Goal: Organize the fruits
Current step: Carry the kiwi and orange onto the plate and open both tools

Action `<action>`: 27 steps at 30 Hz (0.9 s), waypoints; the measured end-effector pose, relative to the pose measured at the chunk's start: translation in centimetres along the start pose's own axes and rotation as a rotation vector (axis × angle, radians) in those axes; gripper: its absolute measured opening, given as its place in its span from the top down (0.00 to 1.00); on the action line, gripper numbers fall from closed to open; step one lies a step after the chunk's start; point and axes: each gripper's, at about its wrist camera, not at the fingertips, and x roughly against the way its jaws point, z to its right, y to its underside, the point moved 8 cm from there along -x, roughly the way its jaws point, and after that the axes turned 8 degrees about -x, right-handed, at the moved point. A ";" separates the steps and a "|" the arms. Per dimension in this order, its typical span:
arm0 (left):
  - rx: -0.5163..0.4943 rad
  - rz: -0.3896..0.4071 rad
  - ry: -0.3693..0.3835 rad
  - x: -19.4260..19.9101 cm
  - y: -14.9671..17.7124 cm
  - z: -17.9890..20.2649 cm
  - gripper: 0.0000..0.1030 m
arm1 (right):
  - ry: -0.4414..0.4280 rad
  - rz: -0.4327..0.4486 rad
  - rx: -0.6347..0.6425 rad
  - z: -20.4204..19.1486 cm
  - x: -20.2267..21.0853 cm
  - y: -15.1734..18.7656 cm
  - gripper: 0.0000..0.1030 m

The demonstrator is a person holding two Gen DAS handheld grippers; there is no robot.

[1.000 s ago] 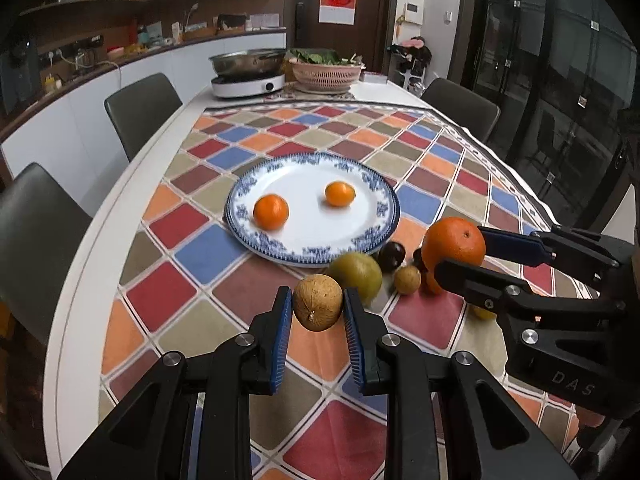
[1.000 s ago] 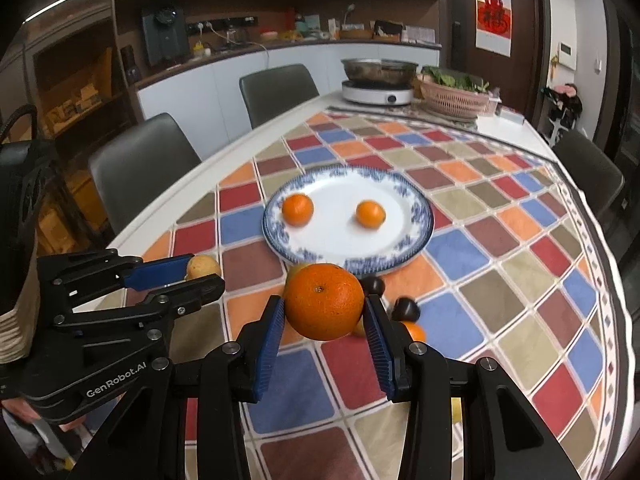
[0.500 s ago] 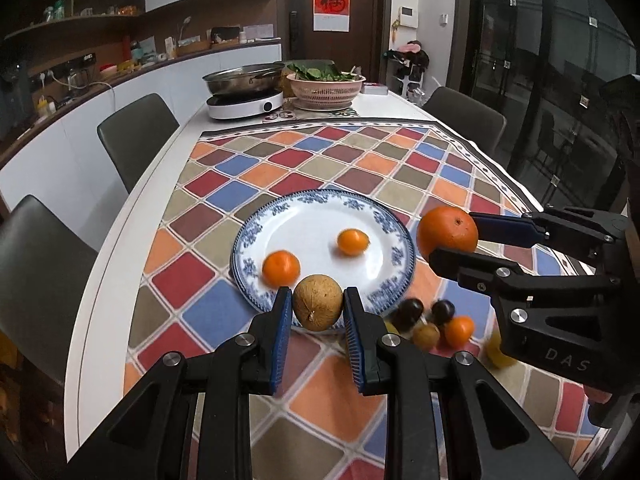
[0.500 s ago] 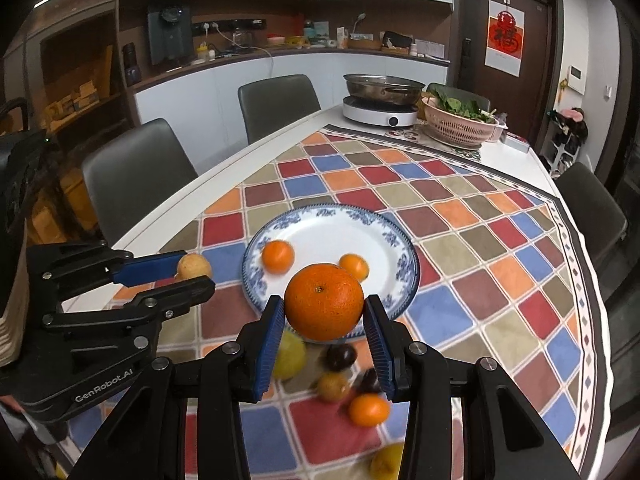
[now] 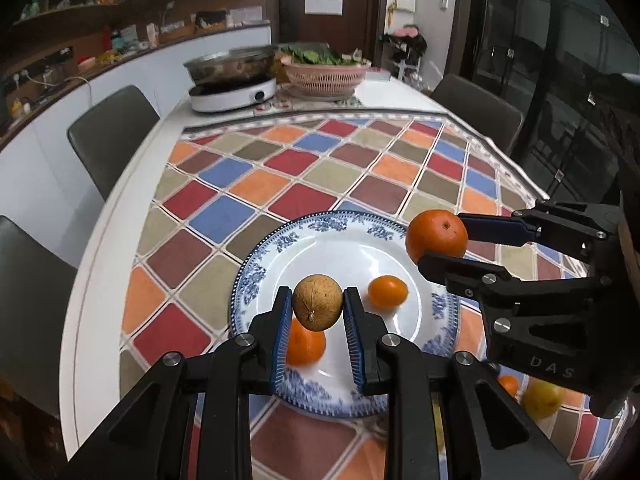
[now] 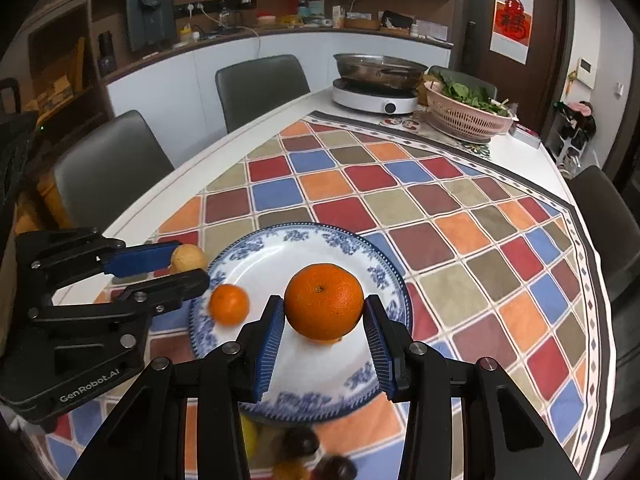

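My left gripper is shut on a small round brown fruit, held over the near left part of the blue-and-white plate. Two small oranges lie on the plate: one near its middle, one partly behind the brown fruit. My right gripper is shut on a large orange above the same plate. In the left wrist view that gripper comes in from the right with the large orange. In the right wrist view the left gripper shows at the left with the brown fruit.
Loose fruit lies on the checked tablecloth near me: a yellow one, a small orange one, dark ones. At the table's far end stand a pot on a cooker and a pink basket of greens. Grey chairs surround the table.
Both grippers have moved forward over the table, each keeping its fruit. The plate has come from ahead to right under them, and the loose fruits have slipped to the bottom of the views.
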 end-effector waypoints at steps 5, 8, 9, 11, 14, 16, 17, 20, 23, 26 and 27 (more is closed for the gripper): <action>0.019 -0.068 0.008 -3.6 -0.3 -0.8 0.74 | 0.005 -0.044 0.001 0.8 -2.9 -0.4 0.59; 0.023 -0.100 0.004 -5.3 -0.3 -1.2 0.74 | 0.000 -0.066 -0.024 1.5 -4.6 -0.4 0.59; 0.027 -0.106 0.000 -5.7 -0.3 -1.3 0.74 | 0.000 -0.073 -0.031 1.8 -5.1 -0.5 0.59; 0.036 -0.122 0.008 -6.6 -0.3 -1.4 0.74 | 0.000 -0.086 -0.046 2.2 -6.0 -0.4 0.59; 0.038 -0.137 0.021 -7.3 -0.2 -1.3 0.74 | -0.003 -0.108 -0.068 2.8 -7.1 -0.2 0.59; 0.040 -0.141 0.024 -7.5 -0.2 -1.1 0.74 | -0.004 -0.118 -0.074 2.9 -7.6 0.0 0.59; 0.038 -0.142 0.023 -7.6 -0.2 -1.0 0.74 | -0.004 -0.120 -0.074 3.0 -7.8 0.1 0.59; 0.038 -0.141 0.022 -7.6 -0.3 -1.0 0.69 | 0.009 -0.120 -0.061 3.0 -8.1 0.4 0.59; 0.052 -0.122 0.014 -6.7 -0.4 -1.2 0.60 | 0.014 -0.099 -0.068 3.3 -7.7 0.2 0.57; 0.045 -0.095 -0.011 -4.9 -0.7 -1.4 0.60 | 0.019 -0.054 -0.069 3.4 -6.0 -0.2 0.50; 0.042 -0.091 -0.025 -4.2 -0.7 -1.4 0.58 | 0.033 -0.042 -0.066 3.5 -5.5 -0.4 0.50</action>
